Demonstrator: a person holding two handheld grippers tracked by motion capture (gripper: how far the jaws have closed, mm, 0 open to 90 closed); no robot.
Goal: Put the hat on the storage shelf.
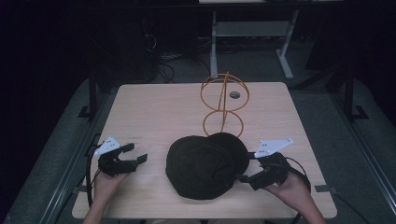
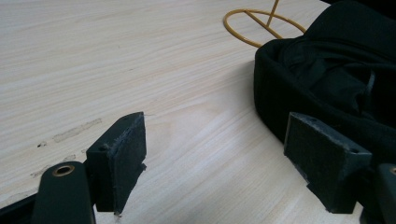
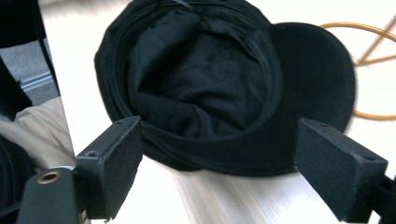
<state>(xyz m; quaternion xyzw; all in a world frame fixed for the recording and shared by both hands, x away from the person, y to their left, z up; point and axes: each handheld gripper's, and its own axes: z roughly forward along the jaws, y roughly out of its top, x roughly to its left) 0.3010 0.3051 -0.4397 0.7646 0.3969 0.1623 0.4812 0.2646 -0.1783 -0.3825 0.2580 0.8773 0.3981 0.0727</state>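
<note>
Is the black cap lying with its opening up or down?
Opening up: the black cap shows its crumpled inner lining and inside band in the right gripper view.

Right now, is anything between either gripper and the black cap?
Nothing visible. Bare table lies between the open left gripper and the cap; the open right gripper is already at its edge. The wire stand is behind it.
</note>
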